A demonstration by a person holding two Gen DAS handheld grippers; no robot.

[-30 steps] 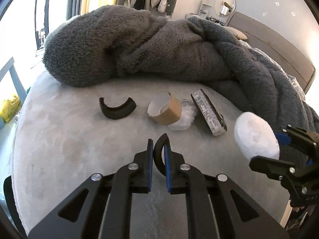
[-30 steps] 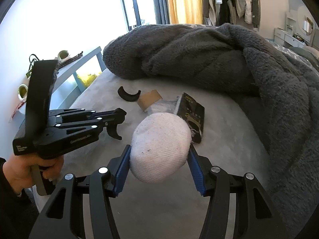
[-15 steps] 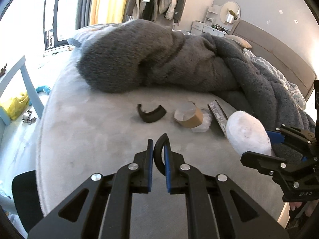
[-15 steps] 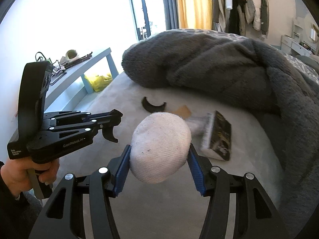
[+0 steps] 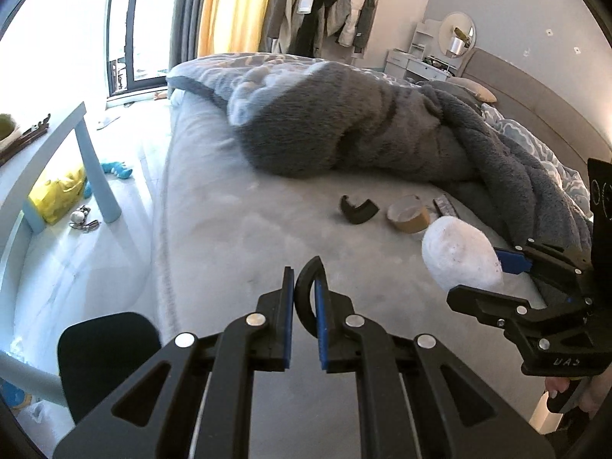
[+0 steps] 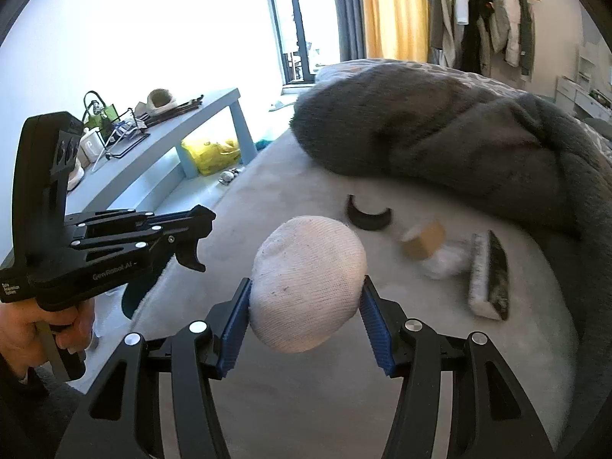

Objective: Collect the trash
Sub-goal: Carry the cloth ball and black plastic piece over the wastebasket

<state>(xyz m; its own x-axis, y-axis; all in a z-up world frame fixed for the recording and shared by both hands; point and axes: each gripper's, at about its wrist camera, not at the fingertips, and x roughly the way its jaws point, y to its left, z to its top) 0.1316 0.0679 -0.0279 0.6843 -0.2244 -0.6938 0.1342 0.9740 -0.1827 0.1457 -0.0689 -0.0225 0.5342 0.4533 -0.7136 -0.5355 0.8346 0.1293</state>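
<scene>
Left hand-held gripper (image 6: 191, 244), marked "GenRobot.AI", pinches a black curved piece (image 5: 306, 287); right hand-held gripper (image 6: 306, 306) clamps a white sock ball (image 6: 306, 283).

A home bedroom: bed (image 5: 237, 237) with grey blanket (image 5: 344, 134), headboard (image 5: 535, 88), hanging clothes (image 5: 325, 4).

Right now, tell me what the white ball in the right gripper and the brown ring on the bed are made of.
White ball: knitted fabric, matte, likely a rolled sock; ribbed weave and lint specks show. Brown ring: probably cardboard, dull tan with a paler inside, like an empty tape core.
</scene>
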